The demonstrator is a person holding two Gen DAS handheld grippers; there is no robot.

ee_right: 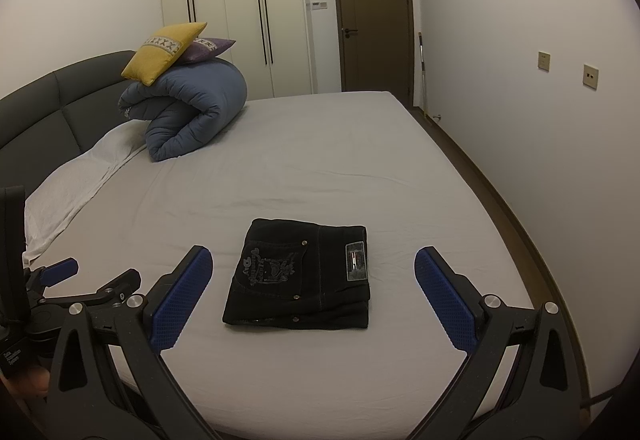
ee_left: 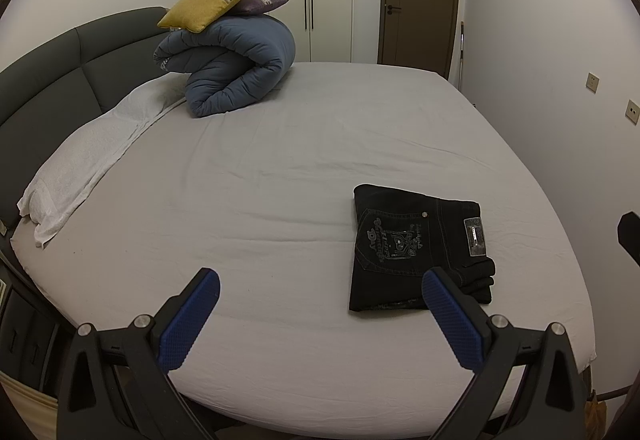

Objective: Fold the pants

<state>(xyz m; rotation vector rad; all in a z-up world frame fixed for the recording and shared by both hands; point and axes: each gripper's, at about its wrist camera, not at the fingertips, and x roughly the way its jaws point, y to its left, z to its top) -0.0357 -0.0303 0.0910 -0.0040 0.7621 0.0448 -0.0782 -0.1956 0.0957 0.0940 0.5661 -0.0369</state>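
Black pants (ee_left: 416, 252) lie folded into a compact square on the grey bed sheet (ee_left: 280, 168), with an embroidered back pocket and a waistband patch facing up. My left gripper (ee_left: 320, 288) hangs open above the near edge of the bed, and its right finger overlaps the pants' near side in view. In the right wrist view the pants (ee_right: 300, 276) sit between the spread blue pads of my open right gripper (ee_right: 314, 268), a little beyond them. Nothing is held by either gripper. The left gripper (ee_right: 92, 272) also shows low at the left in the right wrist view.
A rolled blue duvet (ee_left: 236, 68) with a yellow cushion (ee_left: 212, 2) and a purple cushion on top sits at the far left of the bed. White pillows (ee_left: 92, 156) line the dark headboard (ee_left: 60, 68). A wall runs along the right side, with wardrobes and a door behind.
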